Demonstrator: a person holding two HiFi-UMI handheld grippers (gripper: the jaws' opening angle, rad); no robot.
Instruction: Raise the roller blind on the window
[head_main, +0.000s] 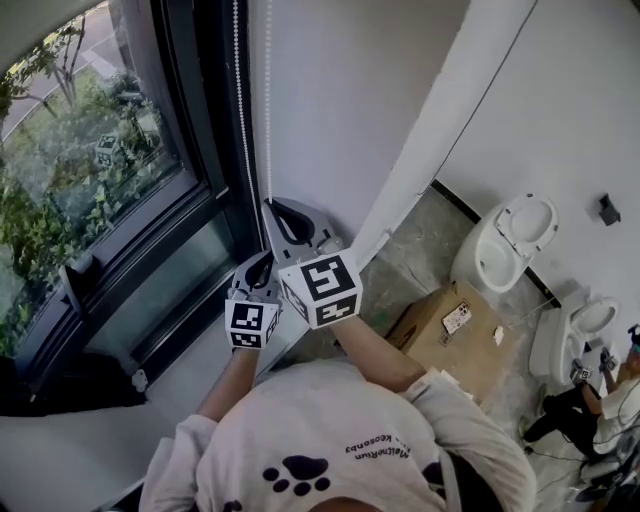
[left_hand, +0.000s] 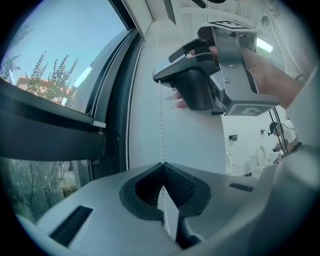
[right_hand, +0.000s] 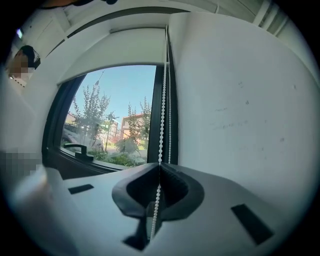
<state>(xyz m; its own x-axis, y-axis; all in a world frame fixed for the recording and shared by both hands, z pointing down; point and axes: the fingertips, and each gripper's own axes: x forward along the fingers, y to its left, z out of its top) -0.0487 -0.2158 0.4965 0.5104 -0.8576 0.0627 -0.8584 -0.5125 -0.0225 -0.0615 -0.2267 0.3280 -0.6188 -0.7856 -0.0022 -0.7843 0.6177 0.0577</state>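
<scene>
Right gripper (right_hand: 160, 165): jaws clamping chain (right_hand: 163, 100), higher.
Left gripper (left_hand: 162, 164): jaws clamping same strand, just below.
Chain axis: running vertical.

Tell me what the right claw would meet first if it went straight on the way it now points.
The right claw, shut on the bead chain, points at the dark window frame beside the white wall. It would probably meet that frame first; depth is unclear.

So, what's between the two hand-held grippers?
Only a stretch of bead chain, running from the left hand-held gripper up to the right hand-held gripper, both shut on it; the left gripper view shows it.
</scene>
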